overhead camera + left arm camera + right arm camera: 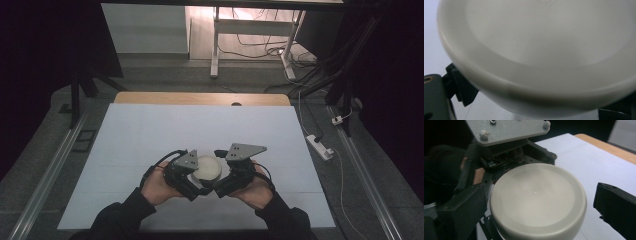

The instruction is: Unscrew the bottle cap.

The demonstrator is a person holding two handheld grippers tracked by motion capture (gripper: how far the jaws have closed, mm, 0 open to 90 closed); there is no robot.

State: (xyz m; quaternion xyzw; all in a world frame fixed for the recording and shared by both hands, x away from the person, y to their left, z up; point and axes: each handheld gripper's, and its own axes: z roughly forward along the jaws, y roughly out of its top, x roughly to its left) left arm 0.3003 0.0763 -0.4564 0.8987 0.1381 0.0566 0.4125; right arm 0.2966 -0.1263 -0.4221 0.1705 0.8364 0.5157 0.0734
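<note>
**Two grippers on one white lid**

L gripper (192,172): in high view it sits at the lid's (207,168) left edge, hand (155,184) behind it, grey plate on top. In left gripper view the lid (544,50) is right up against the lens, blurred; one black jaw shows at lower left, just under the rim, the other barely at lower right corner. Looks clamped on the lid, w/ rim between jaws. Judgement: this is the holding side, since the lid appears tilted up off the table (150,135) rather than lying flat.

R gripper (227,175): comes in from the lid's right, hand (257,189) low behind it. In right gripper view its jaws stand wide, one on each side of the lid (536,202); left jaw near or touching the rim, right jaw clearly apart w/ white table (584,165) showing in the gap. So open, not gripping yet. L gripper body and plate (506,130) visible just beyond the lid.

Lid: round, off-white, shallow, raised rim, faint centre mark. Between the two grippers, near front-centre of table.

Why so: prob. a handover or two-sided grip; L steadies the disc so R can straddle it across the width. Flat face toward R's camera gives R's jaws the rim edges to close on.

Outward: white sheet covers table, wood edge at far side. Desk legs, cables, power strip (320,146) on floor beyond.
</note>
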